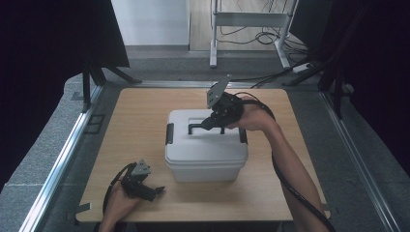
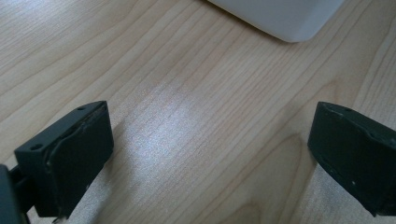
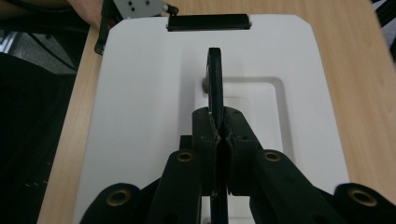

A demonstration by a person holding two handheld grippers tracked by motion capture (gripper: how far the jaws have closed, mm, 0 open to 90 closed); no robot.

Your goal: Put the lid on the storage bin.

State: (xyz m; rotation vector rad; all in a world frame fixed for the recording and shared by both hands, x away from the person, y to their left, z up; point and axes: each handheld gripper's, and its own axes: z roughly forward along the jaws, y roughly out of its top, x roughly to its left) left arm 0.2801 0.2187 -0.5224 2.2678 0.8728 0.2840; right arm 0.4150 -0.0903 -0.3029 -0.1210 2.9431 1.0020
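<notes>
A white lidded storage box stands in the middle of the wooden table. Its black carrying handle is raised upright from the recess in the lid. My right gripper reaches over the lid from the right and is shut on that handle; in the right gripper view the handle rises edge-on from between the pinched jaws of the right gripper. My left gripper rests low at the table's front left, open, with bare wood between its jaws. A corner of the box lies ahead of it.
Black latches sit on the box's left end and right end; one latch shows at the lid's far edge. Metal rails border the table. A white frame and cables stand behind it on the floor.
</notes>
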